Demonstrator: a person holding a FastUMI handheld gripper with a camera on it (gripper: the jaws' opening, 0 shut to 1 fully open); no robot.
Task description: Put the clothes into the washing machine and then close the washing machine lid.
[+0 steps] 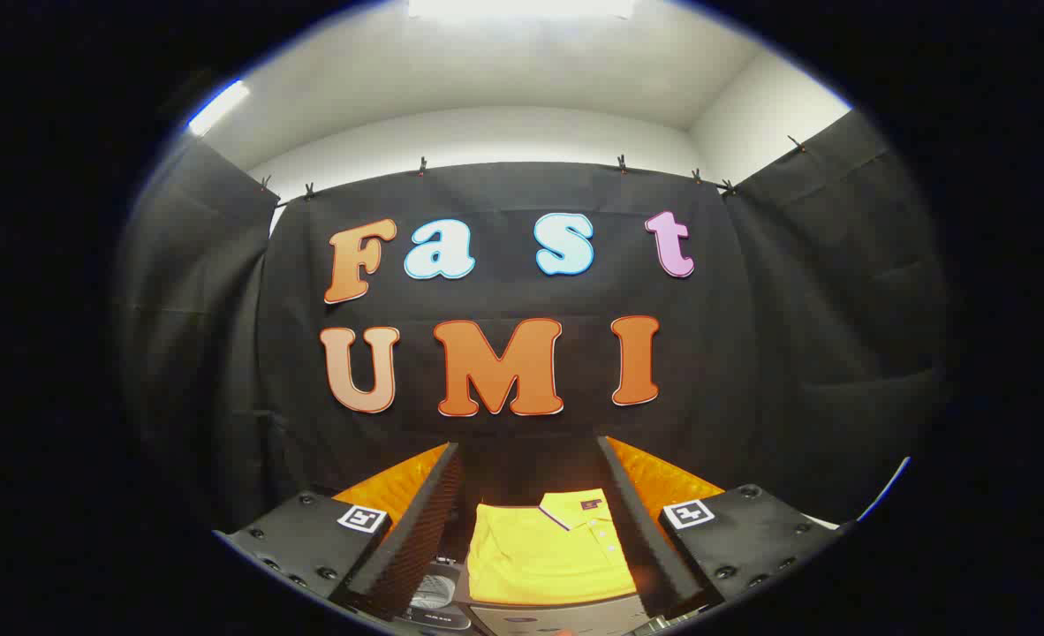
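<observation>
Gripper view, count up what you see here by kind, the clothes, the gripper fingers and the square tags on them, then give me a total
Yellow polo shirt, folded, lying between the open fingers: 1
Gripper fingers: 2
Square marker tags on the finger mounts: 2
Total: 5

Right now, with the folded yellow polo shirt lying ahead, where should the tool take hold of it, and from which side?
The tool is open, and the yellow polo shirt lies flat and folded between its fingers, collar away from you. Probably best to come down from above and pinch the near folded edge, where the layers stack and can bunch between the fingers; the flat middle offers no such fold to catch.
</observation>
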